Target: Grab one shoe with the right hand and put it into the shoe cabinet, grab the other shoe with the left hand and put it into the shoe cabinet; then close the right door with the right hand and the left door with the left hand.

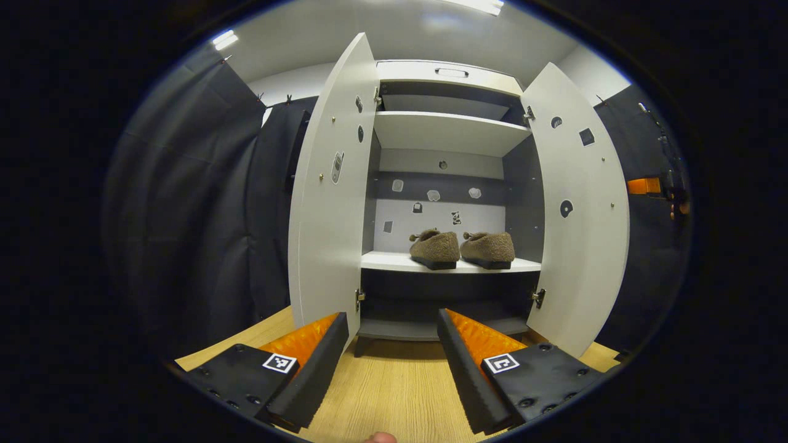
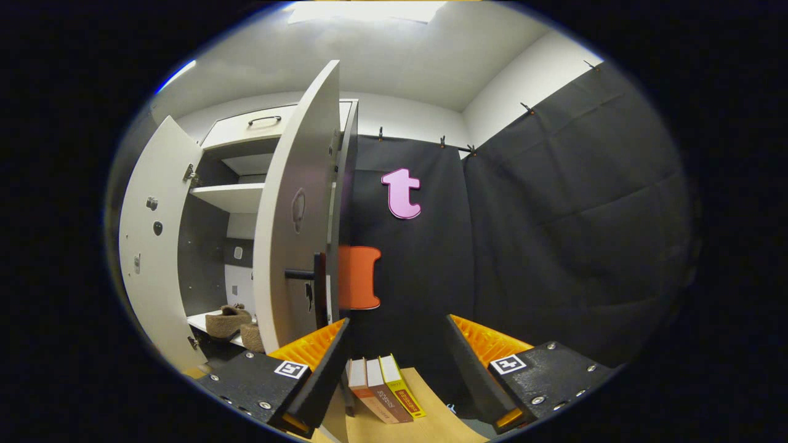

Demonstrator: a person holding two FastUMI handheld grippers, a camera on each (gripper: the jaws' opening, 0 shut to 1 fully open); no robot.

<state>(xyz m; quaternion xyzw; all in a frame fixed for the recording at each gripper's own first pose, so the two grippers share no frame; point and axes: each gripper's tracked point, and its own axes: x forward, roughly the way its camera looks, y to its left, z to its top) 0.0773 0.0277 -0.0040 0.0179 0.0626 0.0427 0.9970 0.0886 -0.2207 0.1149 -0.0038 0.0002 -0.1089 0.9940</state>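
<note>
Brown fuzzy shoes, one (image 1: 435,248) beside the other (image 1: 488,248), sit side by side on the middle shelf (image 1: 394,262) of the white wooden shoe cabinet (image 1: 447,132), both doors swung wide: left door (image 1: 332,191), right door (image 1: 578,209). Left gripper (image 1: 392,344) hovers spread and empty before it; right gripper (image 2: 397,357) likewise gapes, its near finger just beside the right door's edge, above three upright books (image 2: 385,387)

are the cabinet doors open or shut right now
Both open. In the left gripper view the left door and right door swing outward, showing both shoes on the shelf inside.
</note>
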